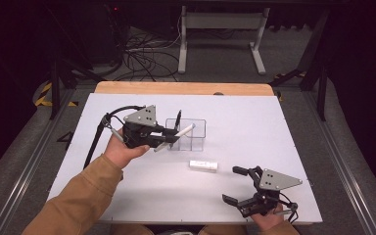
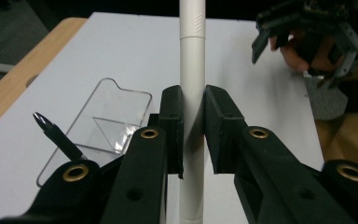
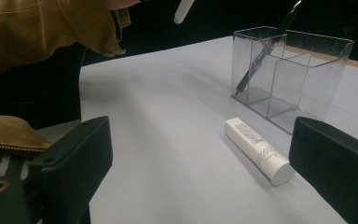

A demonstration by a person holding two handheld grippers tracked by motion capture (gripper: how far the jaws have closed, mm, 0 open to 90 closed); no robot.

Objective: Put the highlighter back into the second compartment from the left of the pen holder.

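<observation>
My left gripper (image 1: 164, 138) is shut on a white pen (image 1: 176, 136), held above the table beside a clear plastic organizer (image 1: 188, 133). In the left gripper view the white pen (image 2: 192, 70) runs upright between the two black pads (image 2: 172, 126), which press on it. A black pen (image 1: 177, 120) leans in the organizer's left compartment; it also shows as the black pen (image 3: 261, 51) in the organizer (image 3: 289, 74). A white tube (image 1: 203, 165) lies on the mat in front of the organizer. My right gripper (image 1: 235, 185) stands open near the table's front right, apart from the white tube (image 3: 258, 149).
A white mat (image 1: 254, 127) covers the table, with a wooden edge (image 1: 176, 88) at the back. A tan sleeve (image 1: 78, 196) comes in from the lower left. Behind the table are cables and a desk frame (image 1: 220, 34) on the floor.
</observation>
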